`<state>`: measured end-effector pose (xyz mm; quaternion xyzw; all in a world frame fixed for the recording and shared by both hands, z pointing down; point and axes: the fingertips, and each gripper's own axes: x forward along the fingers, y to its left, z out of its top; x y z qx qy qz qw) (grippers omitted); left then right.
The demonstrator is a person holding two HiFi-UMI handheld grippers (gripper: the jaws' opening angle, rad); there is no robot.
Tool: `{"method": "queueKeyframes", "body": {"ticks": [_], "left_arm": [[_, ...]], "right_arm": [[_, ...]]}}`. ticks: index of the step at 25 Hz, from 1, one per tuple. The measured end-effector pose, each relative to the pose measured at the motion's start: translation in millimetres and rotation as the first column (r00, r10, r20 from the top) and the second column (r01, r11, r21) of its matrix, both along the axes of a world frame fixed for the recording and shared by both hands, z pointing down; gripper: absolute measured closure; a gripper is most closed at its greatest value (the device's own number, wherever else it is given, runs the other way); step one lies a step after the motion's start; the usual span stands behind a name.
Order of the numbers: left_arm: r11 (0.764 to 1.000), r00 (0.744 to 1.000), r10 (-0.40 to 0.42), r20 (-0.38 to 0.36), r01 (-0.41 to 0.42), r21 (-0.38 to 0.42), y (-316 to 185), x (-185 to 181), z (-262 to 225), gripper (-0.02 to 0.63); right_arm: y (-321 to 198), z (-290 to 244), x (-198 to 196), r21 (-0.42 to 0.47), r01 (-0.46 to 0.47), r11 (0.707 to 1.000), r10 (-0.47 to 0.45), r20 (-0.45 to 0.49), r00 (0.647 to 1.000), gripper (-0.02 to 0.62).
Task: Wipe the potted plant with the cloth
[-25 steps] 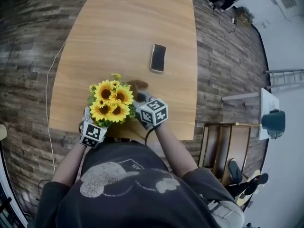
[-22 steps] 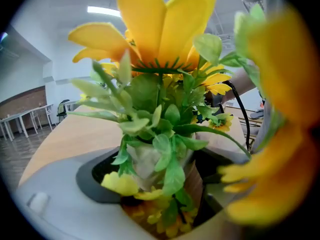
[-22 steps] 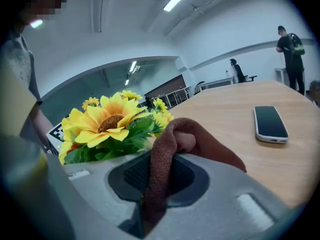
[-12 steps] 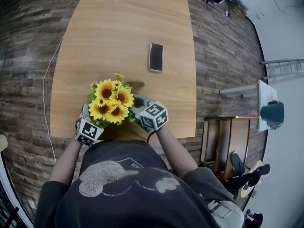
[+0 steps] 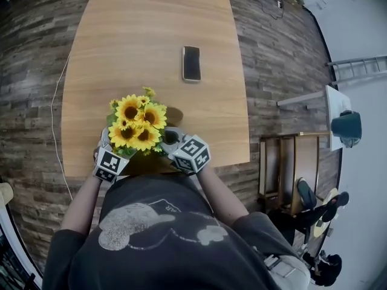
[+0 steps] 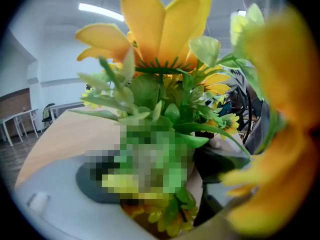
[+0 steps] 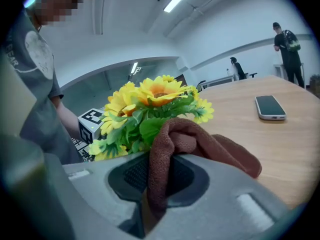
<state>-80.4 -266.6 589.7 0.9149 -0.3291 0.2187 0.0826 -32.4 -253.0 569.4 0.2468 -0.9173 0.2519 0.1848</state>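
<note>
The plant [image 5: 136,122] is stood near the table's [image 5: 151,29] close edge, within reach of both grippers. It is clasped low down by the left gripper [image 5: 107,156], whose jaws are set wide about the pot under the leaves. This hold is judged to be there so the pot is not pushed over or slid while it is wiped. The cloth [image 7: 200,141] is pinched in the clenched right gripper [image 7: 159,181] by a fold, with a loose bunch left standing out ahead of the jaws, so that soft fabric and not hard plastic is brought against the leaves. The bunch is held just beside the foliage on the right, and contact cannot be confirmed. A phone [image 5: 191,63] is left well apart, further up the table.
</note>
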Motion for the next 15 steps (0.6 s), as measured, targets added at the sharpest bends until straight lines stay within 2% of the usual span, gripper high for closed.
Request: {"method": "queueKeyframes", "body": {"ticks": [6, 9, 15], "left_arm": [[1.0, 1.0, 0.002, 0.004, -0.002, -0.008, -1.2, -0.6, 1.4, 0.118], [1.0, 1.0, 0.02, 0.005, -0.02, -0.01, -0.9, 0.2, 2.6, 0.12], [0.986, 0.987, 0.163, 0.004, -0.163, -0.022, 14.1, 11.5, 1.1, 0.121]], "right_arm": [[22.2, -0.3, -5.8, -0.016, 0.039, 0.999, -0.039, 0.011, 0.999, 0.543], [24.2, -0.8, -2.0, -0.019, 0.024, 1.0, -0.024, 0.01, 1.0, 0.543], [17.3, -2.4, 35.5, -0.021, -0.073, 0.997, 0.073, -0.005, 0.997, 0.543]]}}
